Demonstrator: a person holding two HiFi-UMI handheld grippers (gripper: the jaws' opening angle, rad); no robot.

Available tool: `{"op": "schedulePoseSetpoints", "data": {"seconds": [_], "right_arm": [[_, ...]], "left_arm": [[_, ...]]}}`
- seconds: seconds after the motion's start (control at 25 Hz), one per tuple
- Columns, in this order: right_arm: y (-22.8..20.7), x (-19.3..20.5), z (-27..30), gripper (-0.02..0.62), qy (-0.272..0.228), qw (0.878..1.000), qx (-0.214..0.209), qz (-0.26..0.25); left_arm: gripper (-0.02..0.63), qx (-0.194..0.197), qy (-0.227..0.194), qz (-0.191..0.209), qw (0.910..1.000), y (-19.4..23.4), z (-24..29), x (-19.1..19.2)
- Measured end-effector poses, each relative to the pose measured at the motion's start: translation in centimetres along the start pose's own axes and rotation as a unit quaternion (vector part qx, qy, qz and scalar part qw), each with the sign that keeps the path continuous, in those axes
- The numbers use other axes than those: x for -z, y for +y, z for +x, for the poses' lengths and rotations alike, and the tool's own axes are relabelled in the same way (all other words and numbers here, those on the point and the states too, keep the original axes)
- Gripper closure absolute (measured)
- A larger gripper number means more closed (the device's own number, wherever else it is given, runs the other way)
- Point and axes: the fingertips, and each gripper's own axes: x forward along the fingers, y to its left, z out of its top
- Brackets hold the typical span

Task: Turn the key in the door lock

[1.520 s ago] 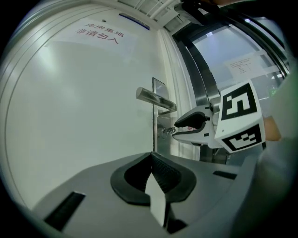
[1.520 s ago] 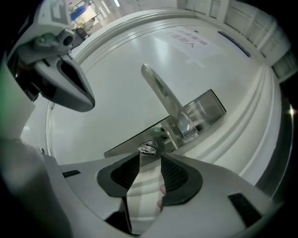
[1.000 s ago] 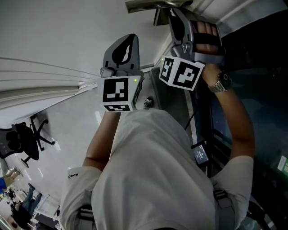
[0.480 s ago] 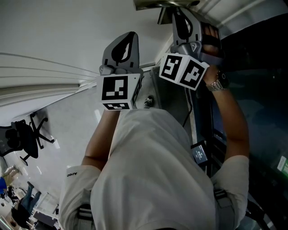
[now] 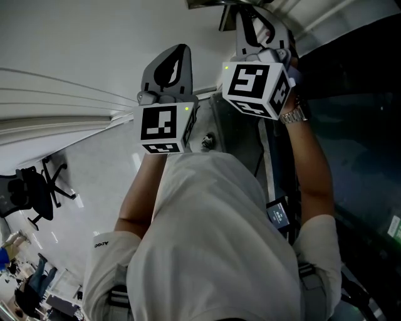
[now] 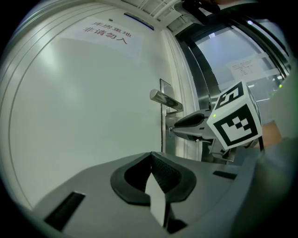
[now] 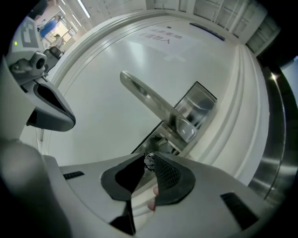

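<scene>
Right gripper view: right gripper (image 7: 147,157) pinches a small, silvery key (image 7: 149,161).

Head view: dim and grey overall; the glass (image 5: 363,125) from 1 to 5 o'clock is left almost black.
Light source: ceiling strips (image 7: 86,7) are seen at 11 o'clock in the right gripper view.
Glare: soft highlights are carried by the door handle (image 7: 149,100).
Distortion: both gripper views are strongly bowed, with the corners blacked out.
Focus: nearest surfaces are softened.
</scene>
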Motion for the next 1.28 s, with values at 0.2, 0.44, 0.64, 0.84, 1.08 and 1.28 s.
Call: {"op": "schedulePoseSetpoints", "data": {"seconds": [0.2, 0.44, 0.64, 0.84, 1.08, 1.28], "right_arm": [[-0.4, -0.6, 0.2, 0.548, -0.019, 0.992, -0.021, 0.125], [-1.4, 0.0, 0.1, 0.584, -0.016, 0.971, -0.032, 0.235], [-2.2, 0.5, 0.3, 0.584, -0.017, 0.919, -0.066, 0.389], [-2.3, 1.3, 0.6, 0.584, -0.015, 0.832, -0.100, 0.546], [-2.5, 2.0, 0.6, 0.584, -0.018, 0.708, -0.129, 0.694], [-2.2, 2.9, 0.9, 0.584, -0.011, 0.557, -0.162, 0.814]], "left_arm": [[0.597, -0.007, -0.001, 0.000, 1.0000, 0.6, -0.5, 0.0], [0.597, -0.006, -0.002, 0.002, 1.0000, 0.1, -0.5, -0.2], [0.597, -0.004, -0.003, 0.005, 1.0000, -0.2, -0.2, -0.7], [0.597, -0.004, -0.002, 0.008, 1.0000, 0.0, -0.2, -0.5], [0.597, -0.005, -0.002, 0.010, 0.9999, -0.1, -0.3, -0.6], [0.597, -0.006, -0.001, 0.012, 0.9999, -0.1, -0.4, -0.6]]}}
